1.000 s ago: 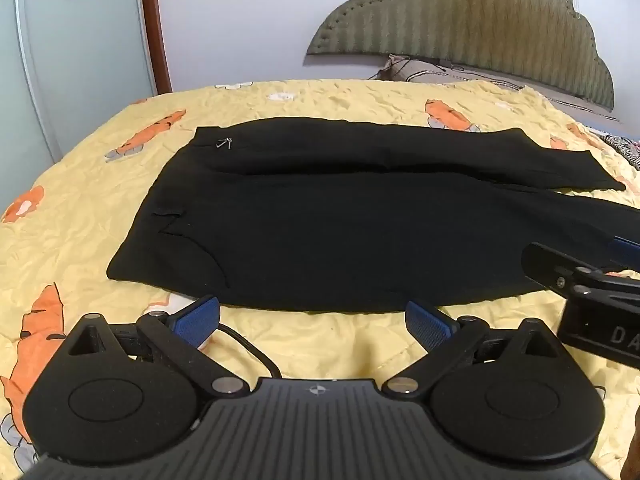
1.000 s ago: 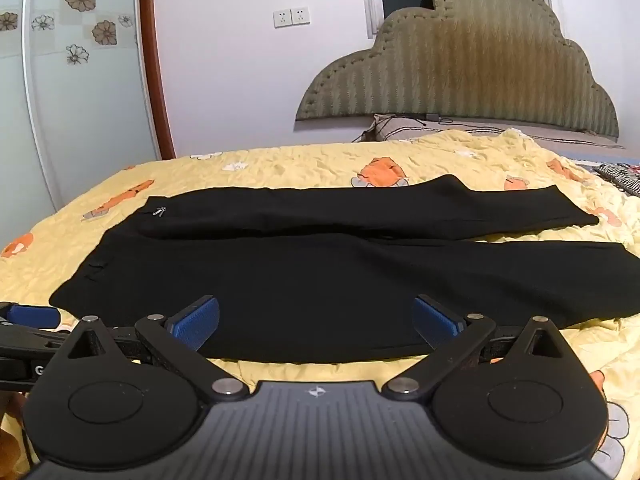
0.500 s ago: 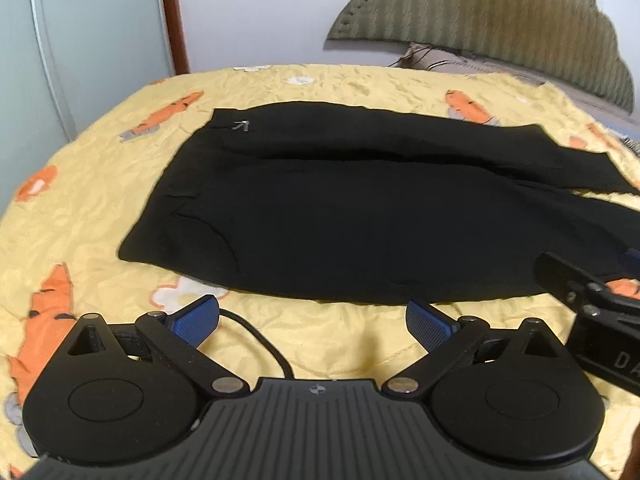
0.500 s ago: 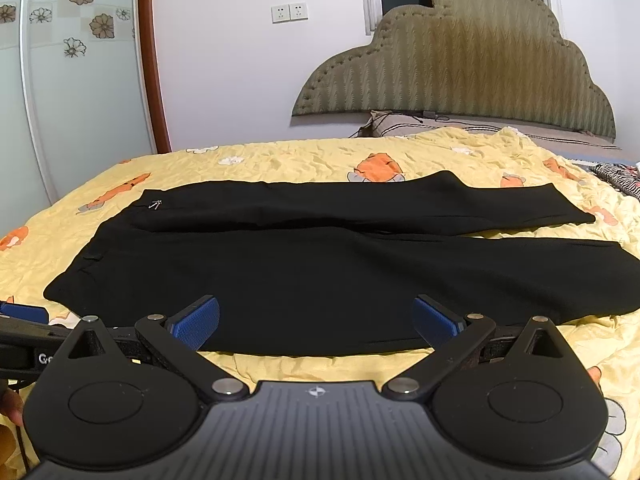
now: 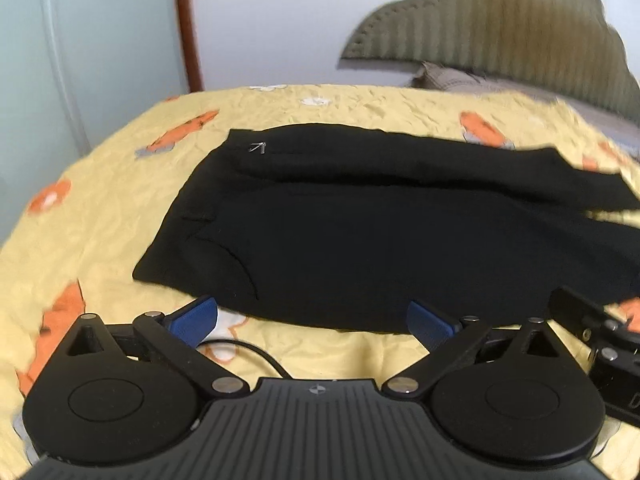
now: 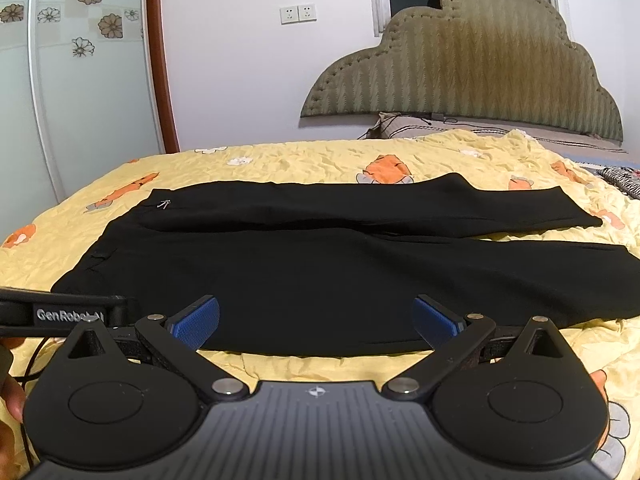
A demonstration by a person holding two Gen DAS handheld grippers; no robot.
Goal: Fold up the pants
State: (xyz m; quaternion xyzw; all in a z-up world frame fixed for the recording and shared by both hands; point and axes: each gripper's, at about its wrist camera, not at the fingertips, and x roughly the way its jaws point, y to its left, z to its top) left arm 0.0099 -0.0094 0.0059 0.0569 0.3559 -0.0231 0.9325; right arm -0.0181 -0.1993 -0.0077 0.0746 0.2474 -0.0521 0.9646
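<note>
Black pants (image 5: 360, 240) lie flat on the yellow bed, waistband at the left, both legs running to the right; they also show in the right wrist view (image 6: 340, 264). My left gripper (image 5: 312, 322) is open and empty, just above the pants' near edge by the waist end. My right gripper (image 6: 316, 322) is open and empty over the near edge of the front leg. The right gripper's body (image 5: 600, 340) shows at the right of the left wrist view, and the left gripper's body (image 6: 68, 314) at the left of the right wrist view.
The yellow bedspread (image 6: 320, 160) with orange prints covers the bed. A padded headboard (image 6: 460, 68) and pillow (image 6: 440, 124) stand at the far right. A wardrobe door (image 6: 80, 80) stands at the left. A black cable (image 5: 256, 350) lies under the left gripper.
The left gripper has moved left and toward the pants' waist end, with its view blurred by motion. The right gripper has barely moved. Both stayed open.
</note>
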